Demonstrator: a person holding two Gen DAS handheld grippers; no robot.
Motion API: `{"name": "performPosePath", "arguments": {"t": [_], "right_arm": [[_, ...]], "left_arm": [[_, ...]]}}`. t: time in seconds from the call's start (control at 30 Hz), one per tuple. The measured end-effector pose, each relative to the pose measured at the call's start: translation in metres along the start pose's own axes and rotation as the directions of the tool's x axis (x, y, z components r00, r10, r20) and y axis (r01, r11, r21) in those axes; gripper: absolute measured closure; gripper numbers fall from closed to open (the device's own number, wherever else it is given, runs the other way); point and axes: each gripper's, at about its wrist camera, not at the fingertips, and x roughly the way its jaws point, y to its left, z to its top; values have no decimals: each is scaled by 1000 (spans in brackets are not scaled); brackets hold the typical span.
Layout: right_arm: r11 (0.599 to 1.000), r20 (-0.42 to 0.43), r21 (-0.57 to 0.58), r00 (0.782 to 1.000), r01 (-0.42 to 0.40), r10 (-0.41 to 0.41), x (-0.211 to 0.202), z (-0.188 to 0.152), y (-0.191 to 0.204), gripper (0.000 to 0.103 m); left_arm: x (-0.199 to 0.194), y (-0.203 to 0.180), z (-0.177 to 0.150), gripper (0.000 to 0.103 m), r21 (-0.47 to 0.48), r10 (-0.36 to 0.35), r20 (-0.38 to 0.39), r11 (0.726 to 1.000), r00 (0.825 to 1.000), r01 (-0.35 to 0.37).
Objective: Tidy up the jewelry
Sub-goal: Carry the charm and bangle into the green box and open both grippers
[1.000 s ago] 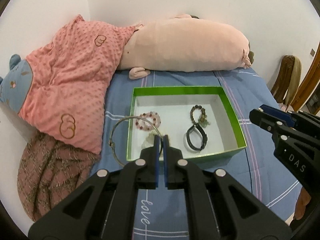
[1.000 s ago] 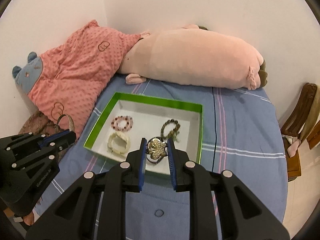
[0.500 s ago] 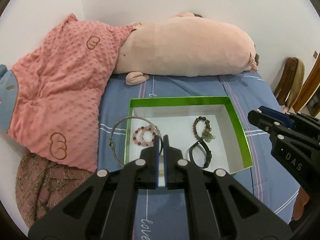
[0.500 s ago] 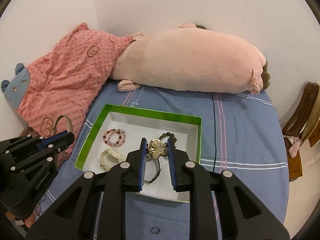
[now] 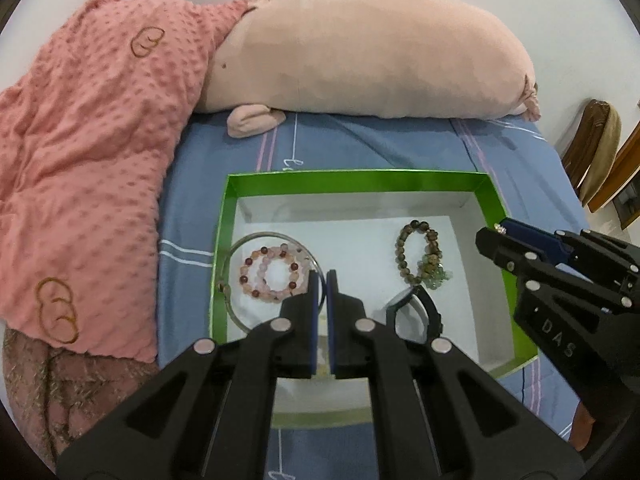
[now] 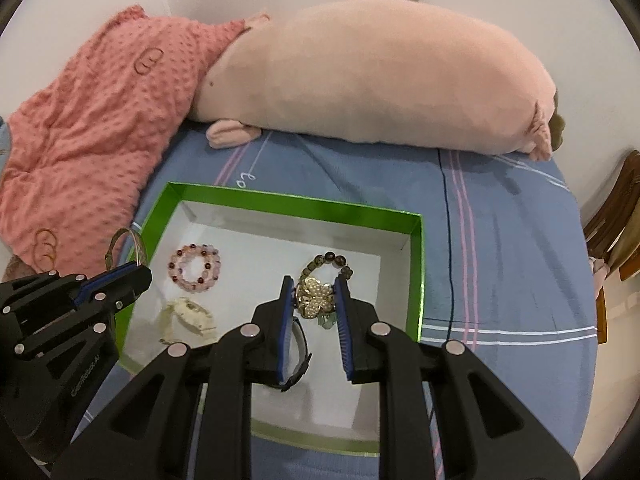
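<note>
- My right gripper (image 6: 311,300) is clamped on a gold flower-shaped brooch set with pearls (image 6: 314,298), held above the right part of the green-walled box (image 6: 416,276).
- My left gripper (image 5: 321,290) is pinched nearly closed on a thin silver bangle (image 5: 256,237), which hangs over the box's left side, ringing the pink bead bracelet (image 5: 270,273) as seen from the left wrist.
- Lying on the box's white floor: the pink bead bracelet at left, a cream-coloured bracelet (image 6: 188,317) nearer me, a brown bead bracelet (image 5: 420,254) with pale green pieces at right, and a black band (image 5: 422,312) in front of it.
- The box sits on a blue striped bedsheet (image 6: 500,272).
- Beyond it lies a long peach plush pillow (image 6: 380,76), and at left a pink dotted blanket (image 5: 88,152).
</note>
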Motion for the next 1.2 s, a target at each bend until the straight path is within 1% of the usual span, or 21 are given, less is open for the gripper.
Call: {"name": "performPosePath", "arguments": {"t": [0.37,0.7,0.73,0.77,0.83,0.87,0.93,1.1,1.2], "right_arm": [[1000,-93,14,996,2,0,57,-1,-3,83],[1000,-143,12,990,15,-13,74,-8,-5,82],[1000,-149,10,989,18,-16,75,-9,-5,80],[1000,-151,12,988,19,-17,75,-9,-5,77],[1000,-146,23,989,16,-13,72,-10,-6,63],[1000,-141,28,990,13,-9,70,-10,-7,62],[999,-129,29,992,14,-10,64,-8,-7,62],[1000,-81,27,997,11,-9,37,-5,-7,62],[1000,-51,20,999,-3,4,14,-6,-6,62]], "left_arm": [[49,5,0,99,-13,2,-84,1000,996,-3],[63,10,-4,98,-22,-4,-109,1000,994,1],[63,11,-5,98,-22,-2,-109,1000,994,0],[61,11,-5,98,-22,-2,-108,1000,994,-1],[59,11,-5,97,-19,1,-103,1000,995,-3],[56,12,-5,98,-19,5,-98,1000,995,-7],[49,14,-6,97,-23,10,-88,1000,996,-12],[16,17,-9,85,-31,17,-41,999,999,-18],[-9,16,-16,82,-30,18,-6,999,1000,-18]]}}
